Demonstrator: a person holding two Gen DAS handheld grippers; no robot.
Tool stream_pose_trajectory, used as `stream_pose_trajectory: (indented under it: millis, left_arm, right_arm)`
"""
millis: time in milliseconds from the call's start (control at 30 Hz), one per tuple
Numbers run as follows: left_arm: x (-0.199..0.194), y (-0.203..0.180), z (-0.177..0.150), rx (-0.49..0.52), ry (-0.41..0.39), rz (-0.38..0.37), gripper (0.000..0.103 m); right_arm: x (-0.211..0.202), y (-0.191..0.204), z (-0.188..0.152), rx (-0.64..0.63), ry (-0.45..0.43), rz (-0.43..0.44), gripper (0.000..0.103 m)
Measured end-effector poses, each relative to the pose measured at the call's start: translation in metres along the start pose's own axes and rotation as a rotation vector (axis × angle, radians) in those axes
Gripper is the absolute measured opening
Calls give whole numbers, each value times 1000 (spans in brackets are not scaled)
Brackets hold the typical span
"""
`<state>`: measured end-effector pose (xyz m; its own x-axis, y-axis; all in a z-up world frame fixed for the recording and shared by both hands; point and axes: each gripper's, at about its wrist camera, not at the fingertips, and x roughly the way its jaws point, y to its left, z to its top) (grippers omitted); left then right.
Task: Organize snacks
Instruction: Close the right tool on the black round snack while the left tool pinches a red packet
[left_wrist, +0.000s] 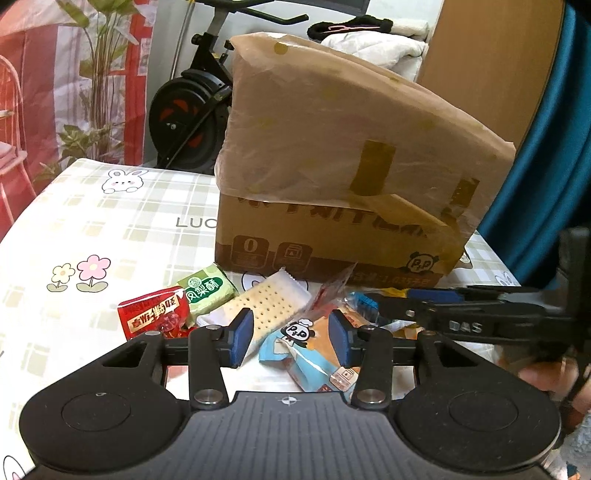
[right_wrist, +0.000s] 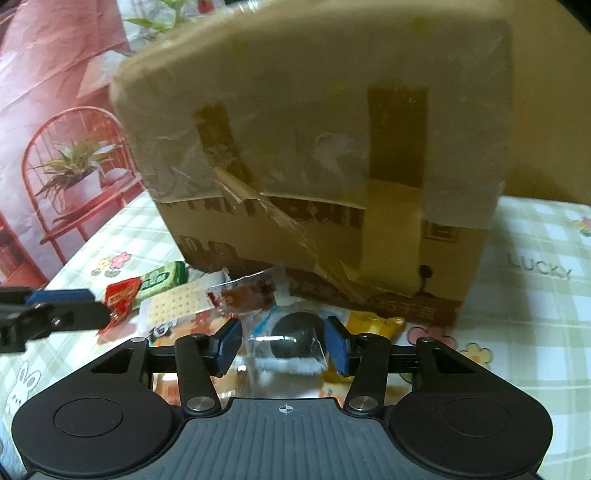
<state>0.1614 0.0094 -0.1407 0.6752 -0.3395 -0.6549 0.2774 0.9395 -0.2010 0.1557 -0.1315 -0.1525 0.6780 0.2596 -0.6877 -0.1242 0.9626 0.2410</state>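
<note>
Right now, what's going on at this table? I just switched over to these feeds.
A person holds a claw in each hand over a pile of snack packets in front of a taped cardboard box on a checked tablecloth. The left claw is open around a blue panda-print packet, beside a cracker pack, a green packet and a red packet. The right claw is open over a clear packet holding a dark round snack. Neither grips anything.
</note>
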Motion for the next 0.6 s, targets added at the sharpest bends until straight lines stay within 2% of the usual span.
stream_pose_trajectory:
  millis: [333, 467, 600]
  left_arm:
    - [10, 0, -1, 13, 15, -16, 45]
    - [14, -1, -1, 28, 20, -33, 38]
    - [22, -6, -1, 50, 32, -48, 37]
  right_arm:
    - [32, 5, -8, -6, 69, -69, 55]
    - [27, -2, -19, 13, 74, -59, 49]
    - [17, -6, -27, 10, 70, -48, 47]
